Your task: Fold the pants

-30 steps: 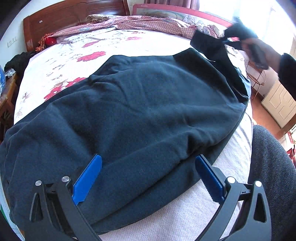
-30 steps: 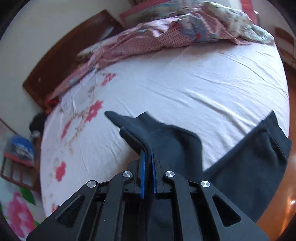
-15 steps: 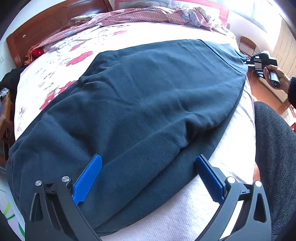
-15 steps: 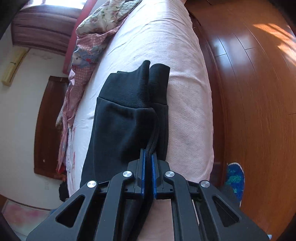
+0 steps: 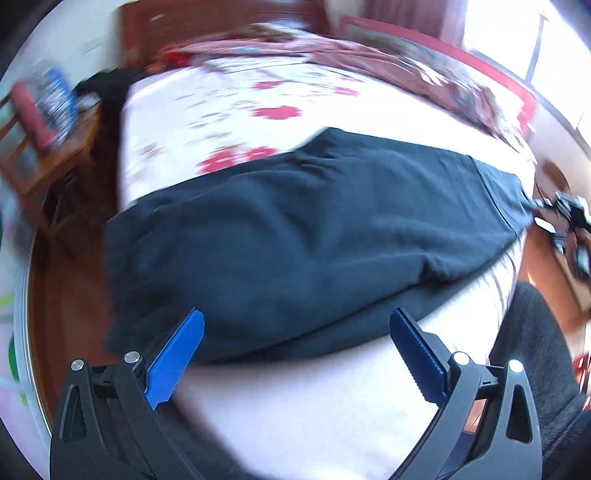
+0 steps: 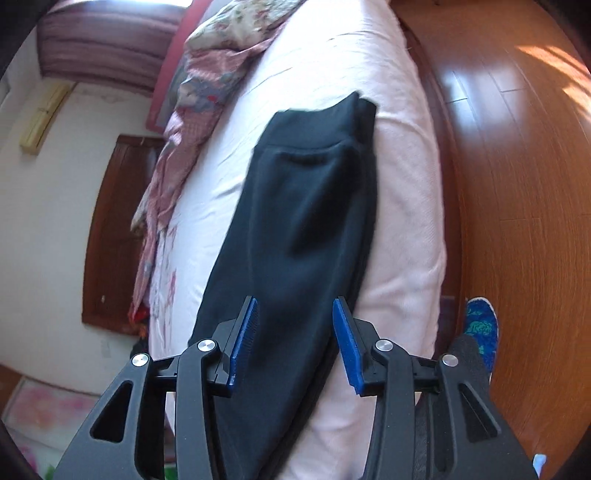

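The dark navy pants (image 5: pixel 303 236) lie flat on the bed, folded lengthwise along its near edge. In the right wrist view they (image 6: pixel 303 229) stretch away from me, the ribbed band at the far end. My left gripper (image 5: pixel 295 354) is open and empty, just off the pants' near edge over the white sheet. My right gripper (image 6: pixel 293 332) is open, its blue pads on either side of the pants' near end, not pinching it. The right gripper also shows in the left wrist view (image 5: pixel 565 218) at the pants' far right end.
The bed (image 5: pixel 332 398) has a white and pink flowered sheet. A crumpled patterned quilt (image 6: pixel 207 81) lies by the wooden headboard (image 5: pixel 221 14). A wooden bedside stand (image 5: pixel 48 155) with clutter is at the left. Wood floor (image 6: pixel 517 184) runs beside the bed, with my blue slipper (image 6: pixel 480 328).
My right gripper has opened and let go of the pants, which now lie flat. The left wrist view has swung left and is blurred; its gripper stays open.
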{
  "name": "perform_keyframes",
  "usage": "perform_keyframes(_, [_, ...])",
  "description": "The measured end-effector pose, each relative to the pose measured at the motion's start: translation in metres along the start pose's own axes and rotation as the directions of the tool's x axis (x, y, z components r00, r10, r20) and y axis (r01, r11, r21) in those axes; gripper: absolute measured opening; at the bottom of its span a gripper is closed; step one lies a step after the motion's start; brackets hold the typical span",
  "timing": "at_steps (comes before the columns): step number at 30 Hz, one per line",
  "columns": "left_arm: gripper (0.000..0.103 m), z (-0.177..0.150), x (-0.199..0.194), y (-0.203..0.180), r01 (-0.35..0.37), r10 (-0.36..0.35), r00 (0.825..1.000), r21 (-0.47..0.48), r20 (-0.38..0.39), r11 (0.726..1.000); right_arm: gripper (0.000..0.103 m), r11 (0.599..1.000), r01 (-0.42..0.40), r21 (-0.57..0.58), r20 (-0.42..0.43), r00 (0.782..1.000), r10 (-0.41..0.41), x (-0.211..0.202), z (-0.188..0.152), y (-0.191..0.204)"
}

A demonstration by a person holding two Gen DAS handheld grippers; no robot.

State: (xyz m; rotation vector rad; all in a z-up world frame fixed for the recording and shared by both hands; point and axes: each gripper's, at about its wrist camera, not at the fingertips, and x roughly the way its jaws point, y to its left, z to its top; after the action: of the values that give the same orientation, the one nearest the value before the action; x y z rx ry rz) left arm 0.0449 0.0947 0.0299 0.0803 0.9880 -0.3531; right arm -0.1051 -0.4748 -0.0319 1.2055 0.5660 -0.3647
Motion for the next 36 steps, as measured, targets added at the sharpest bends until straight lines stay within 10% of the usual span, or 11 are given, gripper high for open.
perform_keyframes(4, [0.101, -0.019, -0.024, 0.081, 0.013, -0.015, 1.0, -0.27, -0.005, 0.963, 0.045, 0.975, -0.191, -0.114, -0.231, 0.96, 0.161, 0.021, -0.07, 0.064])
perform_keyframes(6, [0.101, -0.031, -0.024, 0.115, 0.101, -0.11, 0.994, -0.423, 0.003, 0.901, 0.047, 0.939, -0.29, -0.185, -0.412, 0.89, 0.193, 0.041, -0.122, 0.105])
perform_keyframes(10, [0.101, -0.048, -0.013, 0.134, 0.281, -0.286, 0.955, -0.563, 0.081, 0.777, 0.047, 0.905, -0.411, -0.11, -0.691, 0.686, 0.227, 0.088, -0.227, 0.156])
perform_keyframes(15, [0.101, -0.053, 0.004, 0.119, 0.348, -0.332, 0.933, -0.597, 0.141, 0.723, 0.047, 0.885, -0.437, -0.159, -0.782, 0.603, 0.157, 0.109, -0.293, 0.182])
perform_keyframes(18, [0.101, -0.049, 0.016, 0.119, 0.345, -0.316, 0.935, -0.619, 0.161, 0.705, 0.047, 0.863, -0.457, -0.215, -0.782, 0.61, 0.128, 0.103, -0.303, 0.192])
perform_keyframes(25, [0.088, -0.058, 0.041, 0.136, 0.383, -0.334, 0.915, -0.741, 0.225, 0.551, 0.047, 0.947, -0.306, -0.099, -0.754, 0.644, 0.129, 0.109, -0.308, 0.155])
perform_keyframes(32, [0.05, -0.063, 0.043, 0.14, 0.342, -0.296, 0.933, -0.76, 0.204, 0.553, 0.047, 0.973, -0.221, 0.069, -0.745, 0.637, 0.197, 0.127, -0.319, 0.135])
perform_keyframes(36, [0.044, -0.056, 0.038, 0.135, 0.269, -0.25, 0.958, -0.738, 0.14, 0.619, 0.047, 0.985, -0.153, 0.085, -0.75, 0.64, 0.164, 0.139, -0.322, 0.13])
